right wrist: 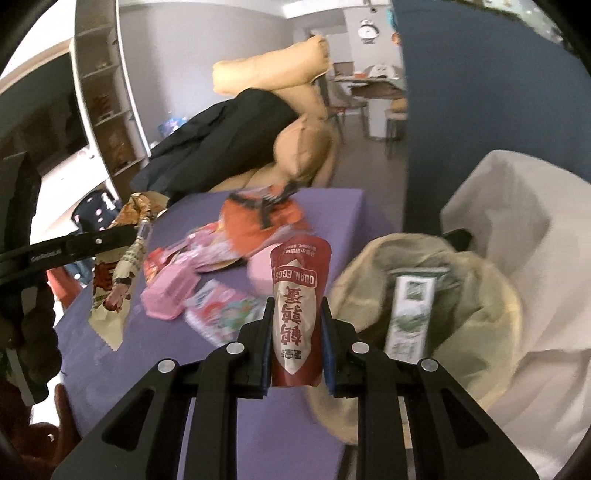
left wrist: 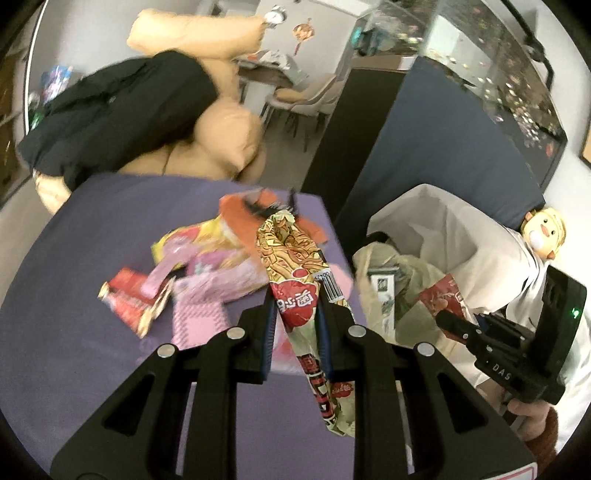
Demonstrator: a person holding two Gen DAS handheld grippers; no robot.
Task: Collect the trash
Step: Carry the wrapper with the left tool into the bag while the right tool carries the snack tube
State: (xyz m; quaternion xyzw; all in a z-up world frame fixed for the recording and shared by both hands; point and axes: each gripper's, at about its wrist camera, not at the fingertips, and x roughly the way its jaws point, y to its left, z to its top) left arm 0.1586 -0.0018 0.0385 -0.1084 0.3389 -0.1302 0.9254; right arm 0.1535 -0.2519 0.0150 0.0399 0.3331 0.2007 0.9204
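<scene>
black coat (left wrist: 122, 110) on tan sofa (left wrist: 229, 136) | doll (left wrist: 543, 230) | clock (right wrist: 367, 29)

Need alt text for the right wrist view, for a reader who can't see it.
The right gripper pinches a red quail egg packet upright between its fingers, beside an open, bag-lined bin. More wrappers litter the purple table behind, where the left gripper holds a noodle wrapper.
</scene>
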